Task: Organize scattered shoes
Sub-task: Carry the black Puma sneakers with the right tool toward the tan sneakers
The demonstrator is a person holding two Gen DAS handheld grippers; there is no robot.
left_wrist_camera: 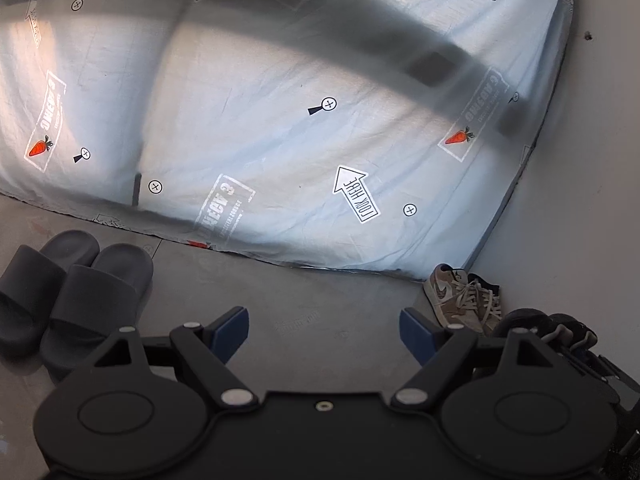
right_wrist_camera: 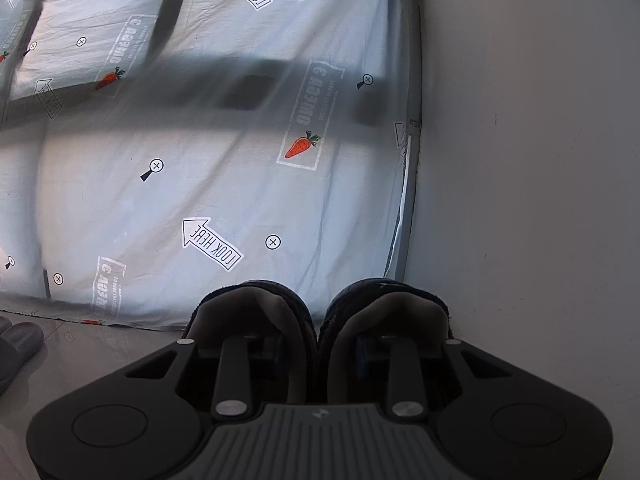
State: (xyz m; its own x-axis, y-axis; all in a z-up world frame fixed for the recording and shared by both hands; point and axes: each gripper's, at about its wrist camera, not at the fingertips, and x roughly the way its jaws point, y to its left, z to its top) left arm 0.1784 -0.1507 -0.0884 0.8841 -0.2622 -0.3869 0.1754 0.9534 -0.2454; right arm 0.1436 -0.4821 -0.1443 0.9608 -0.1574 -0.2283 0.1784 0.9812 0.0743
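Note:
My right gripper (right_wrist_camera: pixel 318 354) is shut on a pair of dark shoes (right_wrist_camera: pixel 256 304). One finger sits inside each shoe and pinches their adjoining inner walls together; the fingertips are hidden in the shoes. The same dark pair (left_wrist_camera: pixel 560 332) shows at the right edge of the left wrist view. Just behind it, a pair of tan lace-up sneakers (left_wrist_camera: pixel 460 296) stands in the corner by the bed. A pair of grey slides (left_wrist_camera: pixel 76 292) lies side by side on the floor at the left. My left gripper (left_wrist_camera: pixel 324 332) hangs open over bare floor with nothing between its blue pads.
A bed with a pale blue carrot-print sheet (left_wrist_camera: pixel 280 140) fills the space ahead, its edge hanging to the grey tiled floor (left_wrist_camera: pixel 312 292). A white wall (right_wrist_camera: pixel 520 160) bounds the right side. The grey slides (right_wrist_camera: pixel 20 344) also show at the left edge of the right wrist view.

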